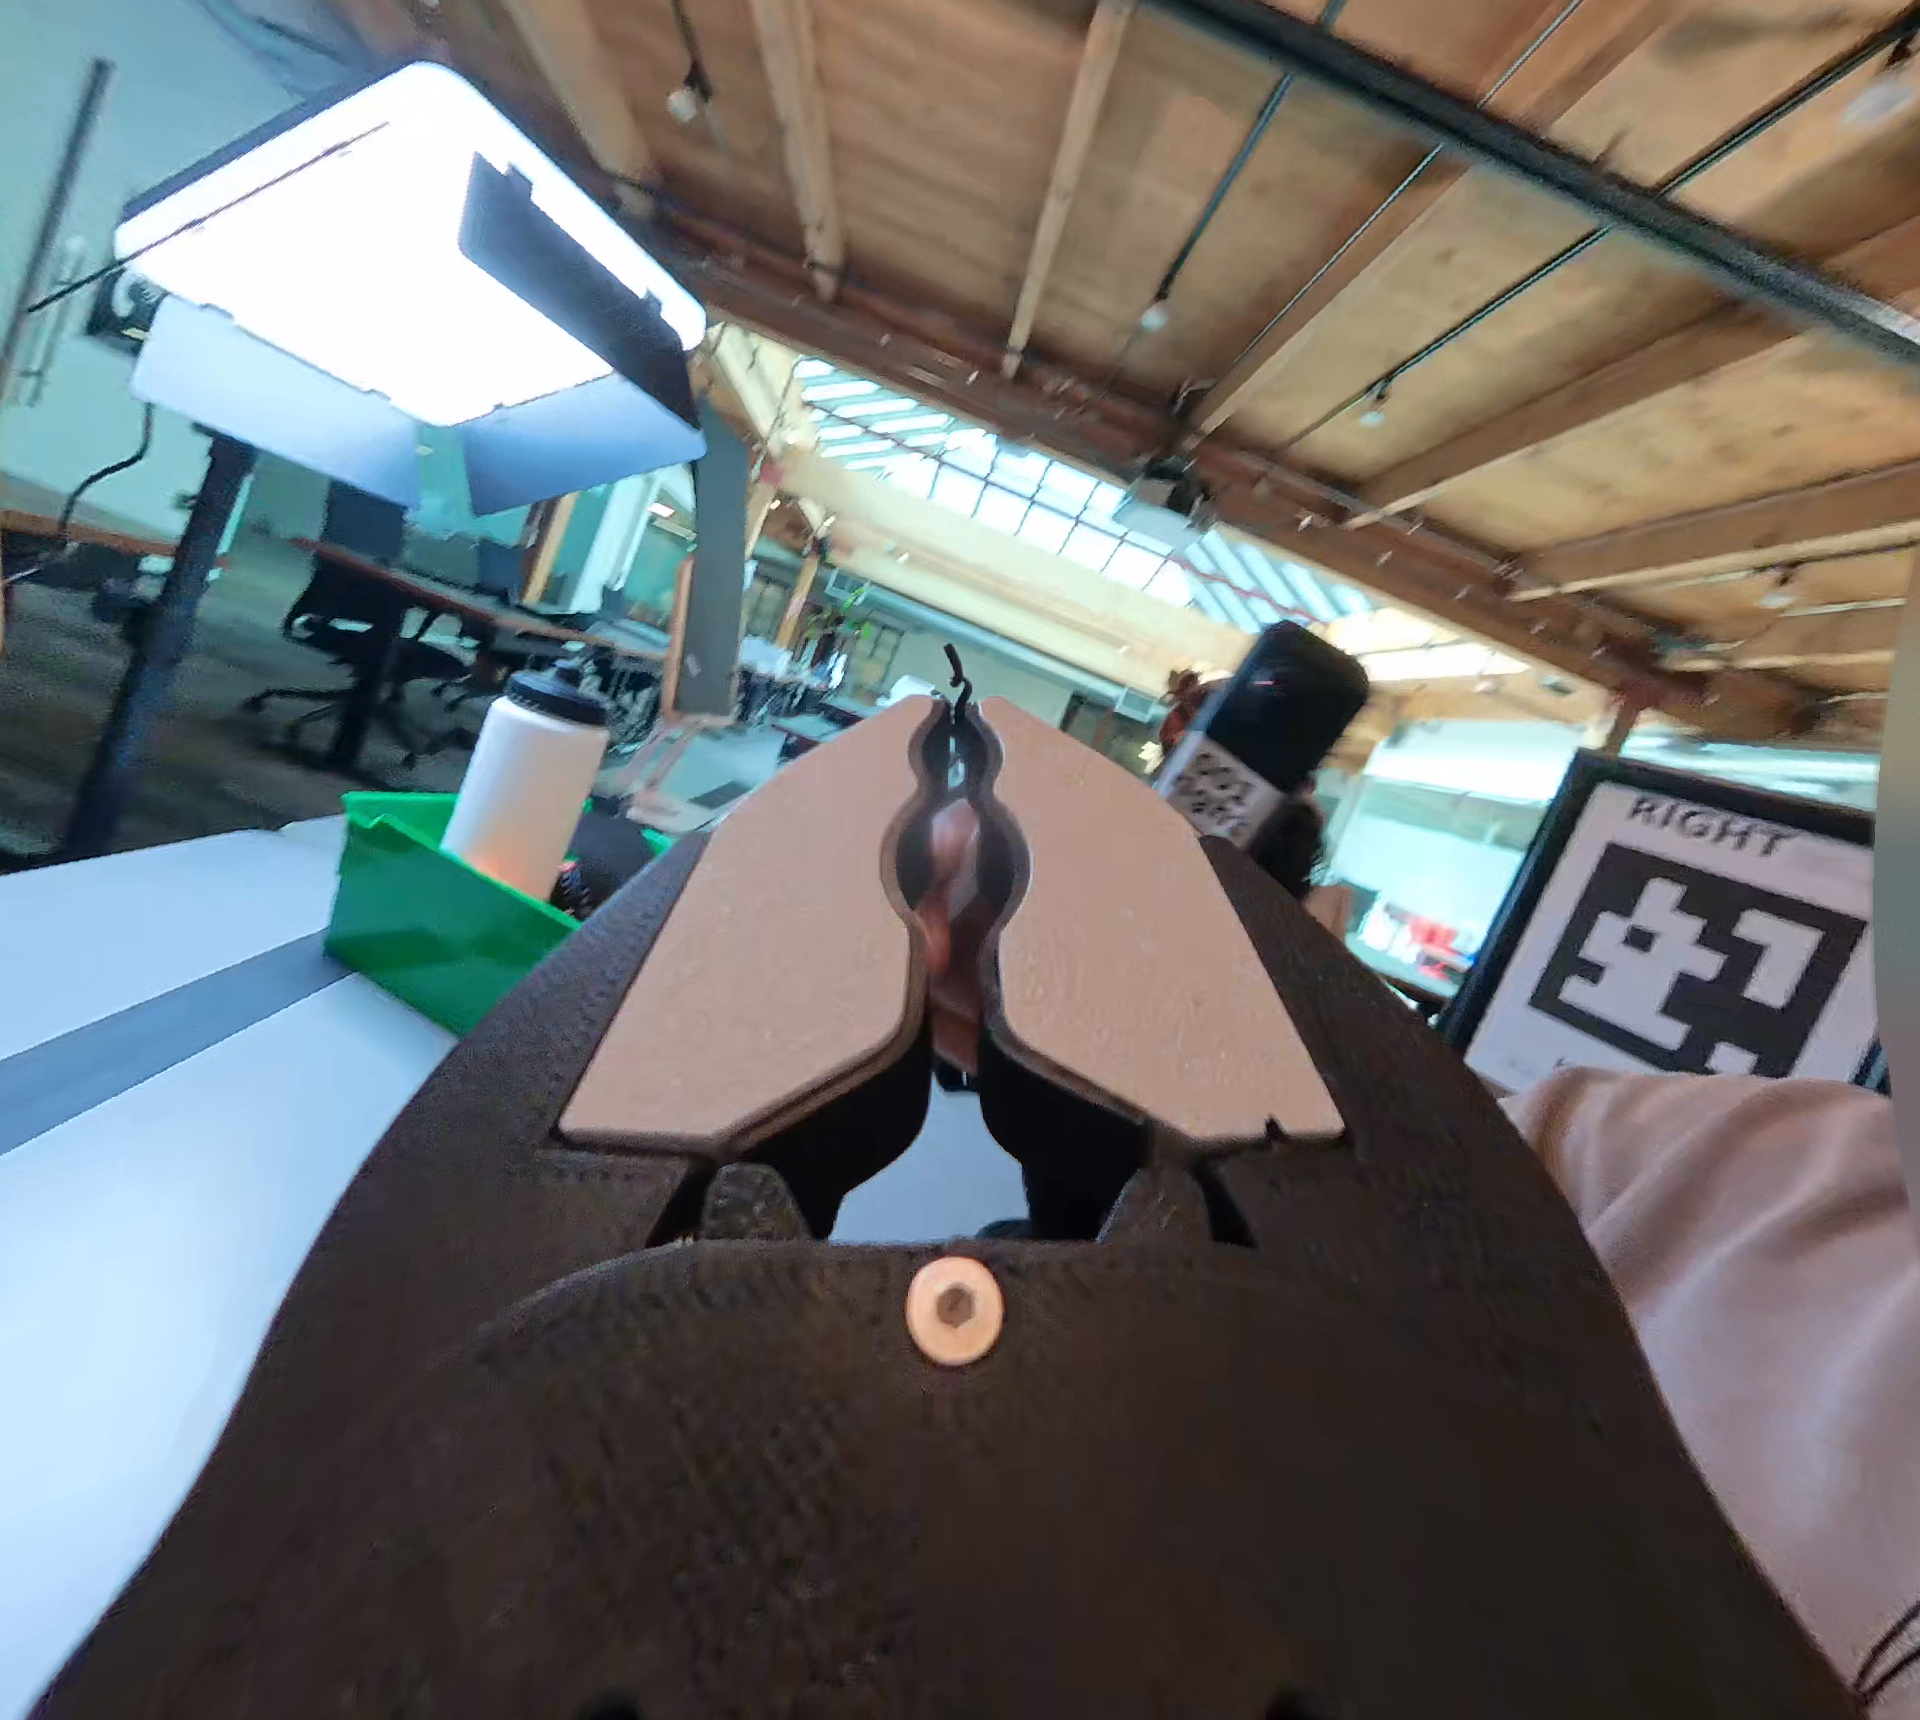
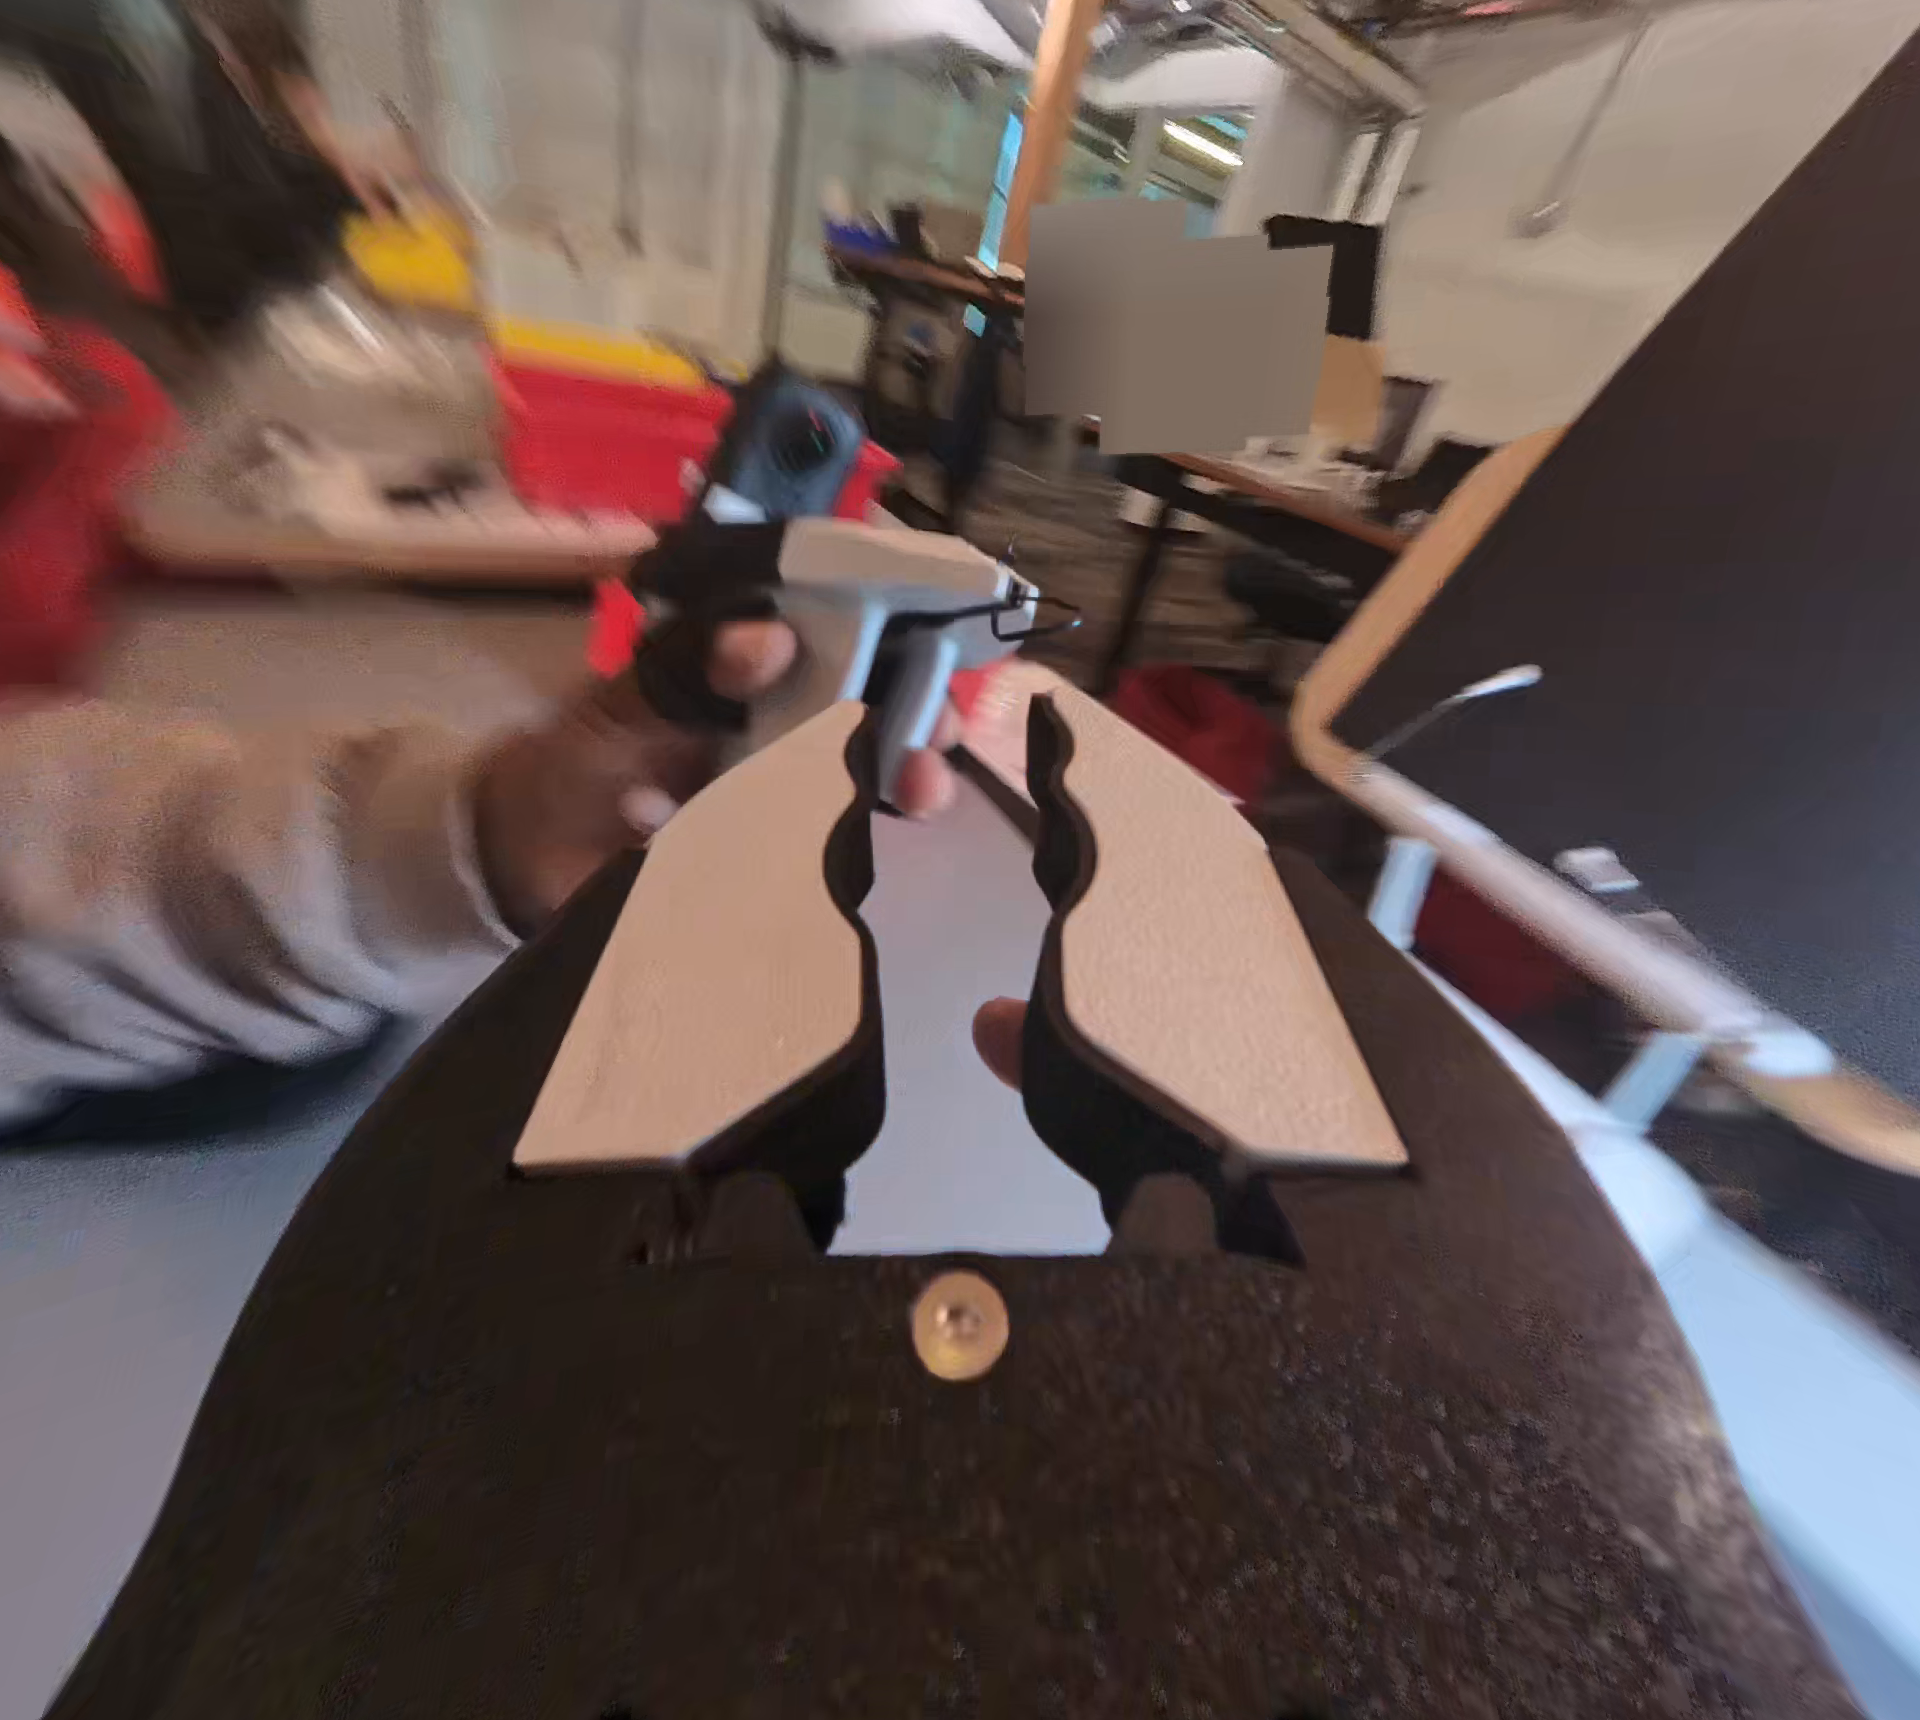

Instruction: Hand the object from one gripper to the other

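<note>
Wire clip (image 1: pixel 954 714) pinched at left gripper (image 1: pixel 958 720) tips

Above me, a timber-joist ceiling (image 1: pixel 1195 112); bright panel lamp (image 1: pixel 405 257) on a stand to my left; skylights (image 1: pixel 1039 475) beyond. Dark desks (image 1: pixel 436 595) with office chairs (image 1: pixel 343 631) farther off; white walls (image 2: pixel 1621 216).

A thin black bent-wire object (image 1: pixel 953 740) sits pinched between closed gripper fingertips, its end protruding.

My tan-padded black left claw (image 1: pixel 954 714) pinches thin black wire (image 1: pixel 952 671); green plastic bin (image 1: pixel 416 901) left of it, white black-capped bottle (image 1: pixel 530 777) too.
</note>
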`<state>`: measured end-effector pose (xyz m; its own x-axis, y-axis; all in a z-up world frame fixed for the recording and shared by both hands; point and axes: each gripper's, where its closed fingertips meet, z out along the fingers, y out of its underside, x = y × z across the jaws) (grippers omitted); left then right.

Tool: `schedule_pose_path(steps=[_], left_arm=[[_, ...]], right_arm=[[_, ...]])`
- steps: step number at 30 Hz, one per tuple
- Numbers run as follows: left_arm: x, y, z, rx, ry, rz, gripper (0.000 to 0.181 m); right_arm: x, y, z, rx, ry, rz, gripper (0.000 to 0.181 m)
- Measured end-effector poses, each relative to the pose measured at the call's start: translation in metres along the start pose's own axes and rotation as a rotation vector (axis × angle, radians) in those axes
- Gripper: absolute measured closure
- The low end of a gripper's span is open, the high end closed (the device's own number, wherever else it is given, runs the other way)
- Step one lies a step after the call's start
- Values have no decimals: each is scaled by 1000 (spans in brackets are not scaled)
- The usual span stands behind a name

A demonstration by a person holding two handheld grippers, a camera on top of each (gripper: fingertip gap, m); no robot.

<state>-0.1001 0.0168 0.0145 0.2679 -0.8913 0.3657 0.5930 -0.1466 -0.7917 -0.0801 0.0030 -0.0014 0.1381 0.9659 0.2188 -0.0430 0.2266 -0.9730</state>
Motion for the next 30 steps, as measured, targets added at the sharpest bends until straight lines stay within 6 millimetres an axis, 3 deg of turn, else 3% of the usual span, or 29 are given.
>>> schedule_pose_path(steps=[3, 8, 12, 16, 19, 23, 26, 30], left_arm=[[9, -3, -1, 60, 74, -6, 179], [19, 9, 6, 50, 113, 50, 179], [22, 15, 9, 33, 114, 90, 179], [19, 18, 11, 5, 62, 142, 179], [7, 16, 10, -20, -28, 153, 170], [-9, 14, 8, -60, -137, 97, 160], [-11, 19, 10, -95, -182, 84, 160], [-8, 28, 15, -140, -238, 119, 162]], right_arm=[[-3, -6, 1, 86, -123, 334, 155], [-8, -5, 5, 139, -200, 522, 165], [-9, -10, 3, 174, -241, 611, 174], [-2, -6, 2, 153, -185, 545, 181], [9, -4, -1, 108, -80, 379, 180], [34, 0, -11, -26, 192, -50, 180], [46, 3, -17, -153, 372, -408, 180], [48, 14, -14, -291, 496, -713, 180]])
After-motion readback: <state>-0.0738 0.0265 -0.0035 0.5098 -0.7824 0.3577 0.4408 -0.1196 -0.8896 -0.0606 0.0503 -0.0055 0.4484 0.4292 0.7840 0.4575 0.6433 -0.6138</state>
